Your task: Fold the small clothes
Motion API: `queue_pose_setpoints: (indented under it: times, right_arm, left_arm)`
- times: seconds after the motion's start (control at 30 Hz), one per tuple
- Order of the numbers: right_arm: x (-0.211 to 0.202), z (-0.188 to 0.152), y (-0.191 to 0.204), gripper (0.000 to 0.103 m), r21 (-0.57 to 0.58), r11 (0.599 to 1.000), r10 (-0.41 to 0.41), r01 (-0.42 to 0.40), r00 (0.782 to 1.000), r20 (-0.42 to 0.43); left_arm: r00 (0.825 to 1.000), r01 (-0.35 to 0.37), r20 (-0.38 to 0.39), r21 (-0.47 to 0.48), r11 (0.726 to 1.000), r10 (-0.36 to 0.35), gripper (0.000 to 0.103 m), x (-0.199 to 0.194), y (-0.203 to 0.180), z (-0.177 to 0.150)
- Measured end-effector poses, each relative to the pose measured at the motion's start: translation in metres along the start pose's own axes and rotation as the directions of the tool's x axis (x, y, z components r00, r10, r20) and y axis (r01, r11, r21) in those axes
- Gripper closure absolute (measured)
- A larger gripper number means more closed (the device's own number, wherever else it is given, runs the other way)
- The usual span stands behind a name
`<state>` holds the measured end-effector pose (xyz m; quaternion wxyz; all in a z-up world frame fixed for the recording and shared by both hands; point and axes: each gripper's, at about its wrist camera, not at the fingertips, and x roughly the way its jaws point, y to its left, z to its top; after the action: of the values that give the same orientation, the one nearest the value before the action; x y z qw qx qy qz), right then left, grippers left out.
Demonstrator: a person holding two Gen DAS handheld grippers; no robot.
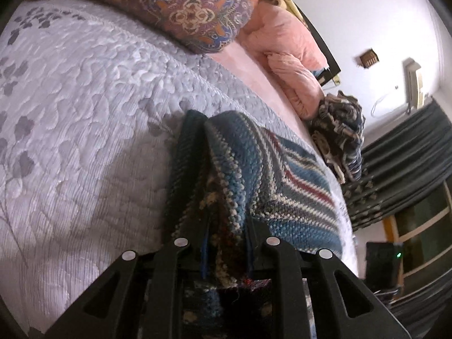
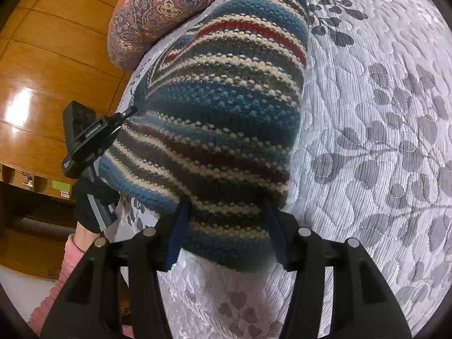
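Observation:
A knitted sweater (image 1: 282, 175) with blue, cream, grey and red stripes lies on the lilac quilted bed cover (image 1: 70, 113). My left gripper (image 1: 227, 220) is shut on a bunched edge of it, and the cloth runs up between the fingers. In the right wrist view the sweater (image 2: 220, 99) bulges upward from my right gripper (image 2: 226, 200), whose blue-padded fingers (image 2: 180, 226) clamp a thick fold of its near edge. The left gripper (image 2: 93, 138), held by a gloved hand (image 2: 90, 197), is at the sweater's left side.
A paisley pillow (image 1: 183, 8) and a pink duvet (image 1: 291, 56) lie at the head of the bed. A heap of other clothes (image 1: 339, 135) sits at the bed's far edge, near dark curtains (image 1: 409, 155). Wooden wardrobe panels (image 2: 42, 56) stand beyond the bed cover (image 2: 381, 113).

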<state>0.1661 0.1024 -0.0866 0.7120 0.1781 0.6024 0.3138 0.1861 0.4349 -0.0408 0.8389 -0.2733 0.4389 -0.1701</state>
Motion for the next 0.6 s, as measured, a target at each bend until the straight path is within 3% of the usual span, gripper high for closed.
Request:
queue_pose_setpoints:
  times: [0.2, 0.3, 0.4, 0.6]
  right_arm:
    - [-0.004, 0.000, 0.002, 0.048, 0.016, 1.000, 0.013, -0.013, 1.000, 0.003]
    - [-0.012, -0.010, -0.004, 0.040, 0.036, 0.999, 0.036, -0.035, 0.999, -0.006]
    - [-0.014, -0.018, -0.011, 0.039, 0.067, 0.996, 0.064, -0.062, 0.998, -0.023]
    - [-0.014, -0.032, -0.029, 0.038, 0.128, 0.985, 0.125, -0.117, 0.991, -0.054]
  left_arm:
    - [0.995, -0.102, 0.025, 0.045, 0.994, 0.101, 0.075, -0.028, -0.018, -0.006]
    - [0.993, -0.109, 0.056, 0.055, 0.993, 0.106, 0.073, -0.059, -0.029, -0.025]
    - [0.994, -0.104, 0.042, 0.086, 0.991, 0.101, 0.065, -0.076, -0.045, -0.047]
    - [0.993, -0.116, -0.012, 0.135, 0.984, 0.118, 0.050, -0.068, -0.064, -0.064]
